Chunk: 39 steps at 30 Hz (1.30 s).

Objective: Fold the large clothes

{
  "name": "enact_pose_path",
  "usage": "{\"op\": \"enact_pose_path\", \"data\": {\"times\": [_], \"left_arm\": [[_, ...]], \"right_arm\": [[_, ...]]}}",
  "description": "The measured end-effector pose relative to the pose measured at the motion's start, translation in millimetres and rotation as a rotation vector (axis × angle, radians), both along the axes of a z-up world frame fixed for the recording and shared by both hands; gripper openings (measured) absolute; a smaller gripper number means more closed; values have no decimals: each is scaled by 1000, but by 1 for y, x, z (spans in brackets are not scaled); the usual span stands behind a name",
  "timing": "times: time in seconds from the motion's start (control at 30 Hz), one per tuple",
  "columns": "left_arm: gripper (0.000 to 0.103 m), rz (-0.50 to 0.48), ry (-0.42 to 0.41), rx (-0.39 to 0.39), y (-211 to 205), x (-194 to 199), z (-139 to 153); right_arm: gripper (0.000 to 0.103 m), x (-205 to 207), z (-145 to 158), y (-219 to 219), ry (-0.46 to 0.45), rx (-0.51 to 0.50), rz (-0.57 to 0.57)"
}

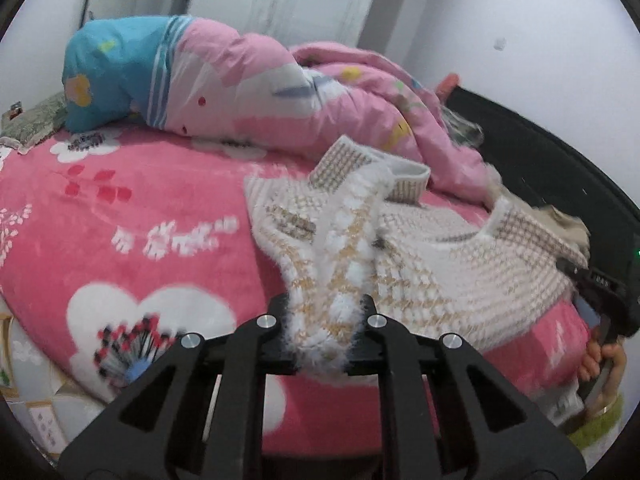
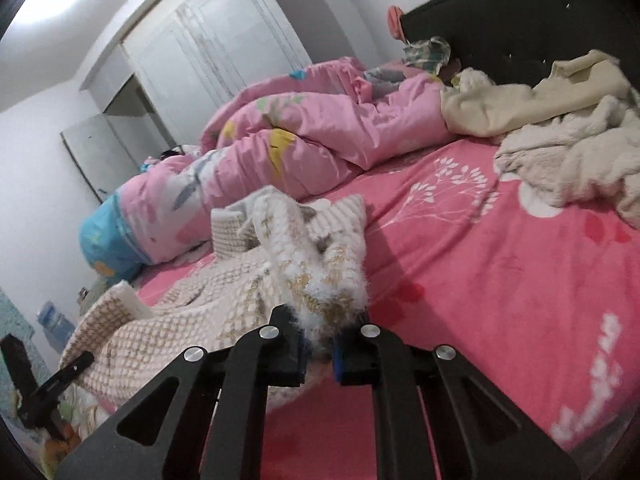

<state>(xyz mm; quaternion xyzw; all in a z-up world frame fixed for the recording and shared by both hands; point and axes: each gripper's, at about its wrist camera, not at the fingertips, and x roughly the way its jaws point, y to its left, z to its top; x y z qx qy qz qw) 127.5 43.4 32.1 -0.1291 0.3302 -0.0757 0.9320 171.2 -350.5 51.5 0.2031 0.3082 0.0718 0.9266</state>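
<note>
A cream and beige knitted sweater lies on the pink flowered blanket of a bed. My left gripper is shut on a fuzzy white and gold edge of the sweater, pulled up off the bed. In the right wrist view the sweater spreads to the left, and my right gripper is shut on another fuzzy edge of it. The right gripper also shows at the right edge of the left wrist view, the left gripper at the left edge of the right wrist view.
A pink and blue duvet is bunched along the far side of the bed. A black headboard stands at the back. Cream clothes are piled near it. A white wardrobe lines the far wall.
</note>
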Motion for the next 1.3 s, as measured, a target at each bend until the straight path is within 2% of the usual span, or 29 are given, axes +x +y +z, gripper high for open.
{"op": "enact_pose_path", "data": {"times": [0.07, 0.1, 0.13, 0.17, 0.2, 0.23, 0.27, 0.3, 0.33, 0.4, 0.47, 0.53, 0.57, 0.63, 0.7, 0.77, 0.83, 0.87, 0.9, 0.93, 0.97, 1.03, 1.17, 1.27, 1.3], "left_arm": [[15, -8, 74, -65, 12, -9, -17], [20, -4, 112, -85, 13, -5, -29], [25, 5, 163, -100, 18, -3, -46], [28, 22, 216, -111, 25, -4, -63], [30, 59, 302, -137, 37, -4, -89], [29, 92, 347, -150, 45, -6, -101], [29, 128, 366, -160, 53, -9, -108], [30, 165, 364, -191, 65, -16, -111], [31, 182, 341, -225, 76, -24, -108], [37, 216, 271, -239, 90, -36, -93], [39, 197, 210, -214, 89, -42, -76], [42, 115, 164, -192, 73, -37, -59], [43, 37, 146, -185, 58, -31, -52], [49, -91, 138, -162, 23, -19, -46], [51, -205, 149, -126, -13, -11, -48], [51, -301, 174, -42, -54, -2, -60], [51, -325, 182, 24, -76, 8, -76], [51, -316, 221, 52, -83, 19, -94], [52, -304, 259, 53, -83, 26, -111], [52, -298, 274, 34, -81, 28, -119], [52, -292, 275, -22, -75, 30, -122], [51, -301, 269, -58, -70, 30, -115], [49, -300, 256, -110, -60, 29, -101], [47, -290, 252, -109, -61, 41, -103], [40, -276, 267, -94, -62, 48, -107]], "right_arm": [[11, -18, -18, -9, 55, 47, 29], [13, -21, -32, -13, 103, 69, 52], [16, -21, -54, -20, 181, 95, 73], [27, -18, -81, -28, 293, 124, 69], [33, -17, -100, -35, 376, 138, 57], [33, -18, -123, -47, 482, 169, 22], [33, -25, -134, -63, 486, 298, 22], [35, -32, -133, -75, 468, 377, 10], [39, -37, -127, -82, 454, 388, -9], [53, -52, -97, -94, 374, 286, -108], [56, -58, -74, -94, 318, 221, -146], [56, -54, -51, -76, 265, 152, -124], [56, -51, -45, -66, 250, 122, -96], [56, -36, -35, -25, 225, 42, 16], [56, -21, -34, 25, 206, -28, 167], [56, -9, -41, 66, 201, -123, 278], [56, 1, -60, 91, 239, -192, 341], [56, 5, -72, 97, 264, -215, 352], [56, 17, -95, 101, 322, -261, 344], [55, 23, -116, 101, 369, -276, 347], [55, 23, -119, 98, 357, -263, 347], [54, 22, -106, 93, 354, -237, 352], [54, 26, -84, 79, 342, -100, 364], [53, 35, -81, 88, 310, -141, 369], [45, 40, -87, 91, 327, -163, 363]]}}
